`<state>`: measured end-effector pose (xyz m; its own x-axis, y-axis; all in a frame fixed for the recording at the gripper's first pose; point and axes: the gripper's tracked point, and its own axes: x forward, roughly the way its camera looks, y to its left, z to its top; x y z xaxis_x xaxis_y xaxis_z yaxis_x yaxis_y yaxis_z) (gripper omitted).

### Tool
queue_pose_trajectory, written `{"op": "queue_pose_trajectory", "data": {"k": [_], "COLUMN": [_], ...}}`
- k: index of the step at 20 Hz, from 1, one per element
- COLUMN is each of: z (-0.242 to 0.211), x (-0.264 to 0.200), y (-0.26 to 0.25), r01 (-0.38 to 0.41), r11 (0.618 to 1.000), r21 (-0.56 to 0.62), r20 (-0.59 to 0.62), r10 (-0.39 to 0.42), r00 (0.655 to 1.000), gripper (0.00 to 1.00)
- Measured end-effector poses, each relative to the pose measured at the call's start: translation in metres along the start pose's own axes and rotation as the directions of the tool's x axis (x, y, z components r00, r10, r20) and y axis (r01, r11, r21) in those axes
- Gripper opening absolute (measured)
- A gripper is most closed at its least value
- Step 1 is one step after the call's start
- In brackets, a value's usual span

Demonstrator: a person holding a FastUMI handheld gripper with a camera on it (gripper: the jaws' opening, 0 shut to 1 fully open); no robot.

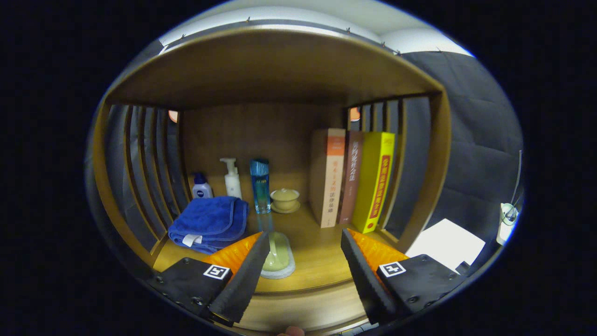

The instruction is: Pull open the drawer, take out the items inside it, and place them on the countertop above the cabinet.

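I am holding the claw [304, 252] with its fingers apart and gripping nothing, facing the worktop [322, 254] where a soap dish [279, 254] is lying just inside one finger, probably set down there clear of the towel [210, 223] and books [352, 179]

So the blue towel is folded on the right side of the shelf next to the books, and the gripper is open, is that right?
Not quite. In the gripper view the blue towel lies folded on the left side of the shelf, near the bottles; the books stand on the right. The gripper is indeed open, fingers apart.
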<state>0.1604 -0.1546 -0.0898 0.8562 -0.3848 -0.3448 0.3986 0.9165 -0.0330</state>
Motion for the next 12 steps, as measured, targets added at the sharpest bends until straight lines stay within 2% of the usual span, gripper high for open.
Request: {"op": "queue_pose_trajectory", "data": {"k": [5, 9, 12], "z": [0.033, 0.031, 0.012], "x": [-0.058, -0.085, -0.102], "y": [-0.006, -0.001, 0.002], "r01": [-0.005, -0.036, -0.067], "r11": [1.0, 0.998, 0.996], "r21": [0.022, 0.049, 0.06], "r20": [0.135, 0.197, 0.211], "r10": [0.002, 0.026, 0.052], "r00": [0.991, 0.98, 0.976], "gripper": [1.0, 1.0, 1.0]}}
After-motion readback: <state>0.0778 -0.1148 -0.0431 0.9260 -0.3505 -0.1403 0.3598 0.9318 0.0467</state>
